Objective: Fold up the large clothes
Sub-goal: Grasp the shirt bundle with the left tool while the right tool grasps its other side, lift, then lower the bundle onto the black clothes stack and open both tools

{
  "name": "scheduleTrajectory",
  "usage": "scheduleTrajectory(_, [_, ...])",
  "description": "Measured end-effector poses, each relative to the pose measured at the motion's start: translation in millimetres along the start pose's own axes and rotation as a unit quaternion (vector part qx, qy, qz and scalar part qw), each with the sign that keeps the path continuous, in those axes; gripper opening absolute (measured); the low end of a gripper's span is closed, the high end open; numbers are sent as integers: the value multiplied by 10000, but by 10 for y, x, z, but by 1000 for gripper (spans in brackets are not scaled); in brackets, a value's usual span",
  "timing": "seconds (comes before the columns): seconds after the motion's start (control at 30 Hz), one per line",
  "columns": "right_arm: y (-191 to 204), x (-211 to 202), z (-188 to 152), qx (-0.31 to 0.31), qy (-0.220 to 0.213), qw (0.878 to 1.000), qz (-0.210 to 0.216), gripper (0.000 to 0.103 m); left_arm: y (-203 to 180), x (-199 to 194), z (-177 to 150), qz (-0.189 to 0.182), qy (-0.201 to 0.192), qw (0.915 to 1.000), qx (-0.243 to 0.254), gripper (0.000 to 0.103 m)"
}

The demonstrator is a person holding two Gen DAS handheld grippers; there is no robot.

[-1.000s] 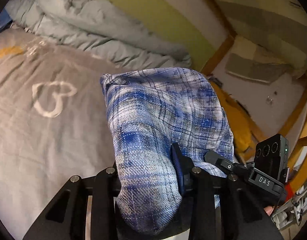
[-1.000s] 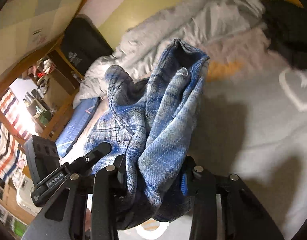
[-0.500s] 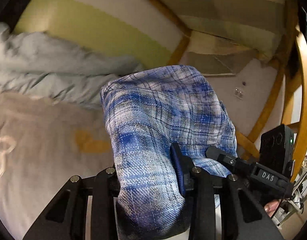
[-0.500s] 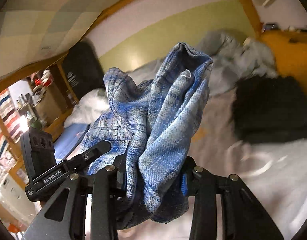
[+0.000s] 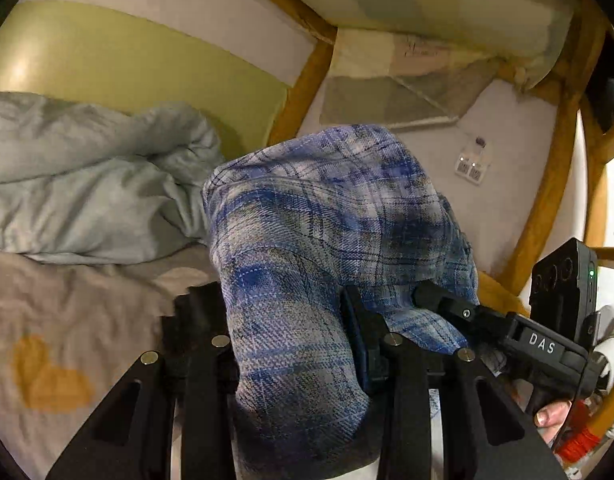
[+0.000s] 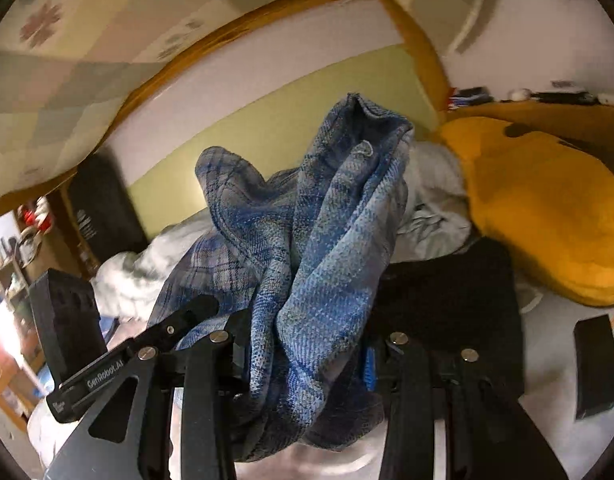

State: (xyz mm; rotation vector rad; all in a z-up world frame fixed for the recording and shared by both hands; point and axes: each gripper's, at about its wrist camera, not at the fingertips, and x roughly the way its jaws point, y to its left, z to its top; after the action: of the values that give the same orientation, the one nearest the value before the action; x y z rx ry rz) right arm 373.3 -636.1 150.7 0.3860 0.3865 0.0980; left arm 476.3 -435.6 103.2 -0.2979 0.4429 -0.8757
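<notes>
We hold the blue plaid shirt [image 5: 323, 240] bunched between the jaws of our left gripper [image 5: 285, 332] and right gripper [image 6: 307, 344], both clamped on it, above the bed [image 5: 67, 320]; beyond the jaws lies a grey duvet [image 5: 87, 184].

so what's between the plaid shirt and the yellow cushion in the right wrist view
A rumpled grey duvet lies between the plaid shirt and the yellow cushion, seen in the right wrist view.

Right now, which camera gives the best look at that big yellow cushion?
The right wrist view: the yellow cushion fills its right side, lying on the bed beyond the plaid shirt. The left wrist view shows at most a yellow sliver behind the shirt, too little to identify.
</notes>
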Motion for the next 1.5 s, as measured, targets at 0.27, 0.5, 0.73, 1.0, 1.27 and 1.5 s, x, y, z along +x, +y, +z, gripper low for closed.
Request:
scheduleTrajectory(0.27, [-912,852,-193,506,883,9935,-504,40,348,1107,-524,639,699,9953,-181,47])
scheduleTrajectory(0.5, [-1062,748,-358,513,400,9901,-1247,94,434,922,-633,1345,348,9898,302,95])
scheduleTrajectory(0.73, [-721,111,-364,71,-314,9820,-1859,103,335,308,-428,1461,-46,9866,731,98])
scheduleTrajectory(1.0, [97,-529,-421,-845,-881,9733,-1942,103,21,-603,-255,1527,-686,9773,1298,103])
scheduleTrajectory(1.27, [753,-892,-674,-1352,-1209,9632,-1982,103,-55,-1607,-458,2064,-1346,9617,1202,103])
scheduleTrajectory(1.5, [1124,-1060,-1202,-1240,-1400,9719,-1428,103,48,-2201,-843,2347,-1360,9528,1360,103])
